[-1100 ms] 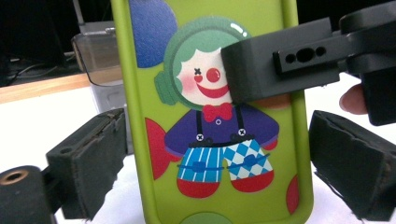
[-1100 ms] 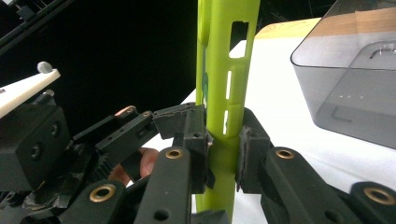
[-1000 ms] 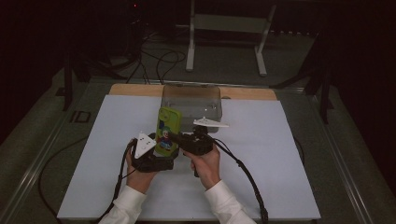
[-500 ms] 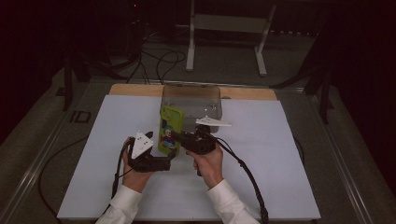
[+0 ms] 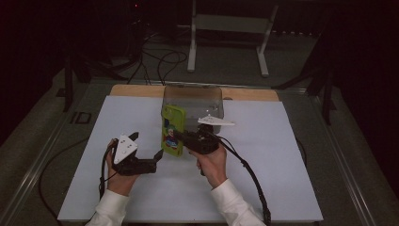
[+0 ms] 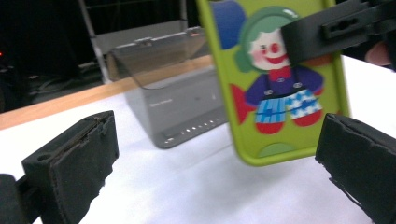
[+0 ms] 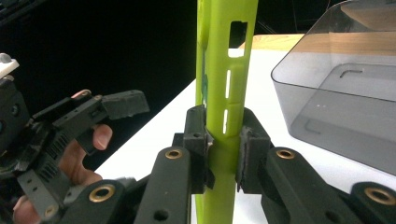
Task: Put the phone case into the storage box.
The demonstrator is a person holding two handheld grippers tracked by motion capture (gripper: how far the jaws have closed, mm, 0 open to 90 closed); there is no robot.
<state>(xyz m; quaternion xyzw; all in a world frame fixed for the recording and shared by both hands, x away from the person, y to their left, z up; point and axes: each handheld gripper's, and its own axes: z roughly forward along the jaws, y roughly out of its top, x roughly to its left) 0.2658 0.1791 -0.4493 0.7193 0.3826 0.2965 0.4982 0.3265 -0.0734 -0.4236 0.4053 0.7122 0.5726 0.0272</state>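
A white mat [image 5: 282,174] covers most of the table, with a strip of bare wood [image 5: 136,90] showing along its far edge. Near that far edge stands a smoky clear plastic box [image 5: 193,100] with its hinged lid raised – in the left gripper view it sits behind and left of the phone case, and in the right gripper view it lies off to the right. Just in front of the box, held above the mat, is a lime-green phone case [image 5: 172,130] printed with a cartoon clown in a green wig, red bow tie and blue dungarees. The right gripper [image 5: 187,139] has it clamped: its 2 black jaws are closed tight on the case's thin edge, 1 pad on each face, and the case stands upright between them. The left gripper [image 5: 159,157] sits lower left of the case, apart from it, its jaws spread wide with nothing between the pads – its own view shows the clown print beyond the gap. Each gripper is carried by a hand in a white sleeve, and a black cable trails from each back towards the near edge.
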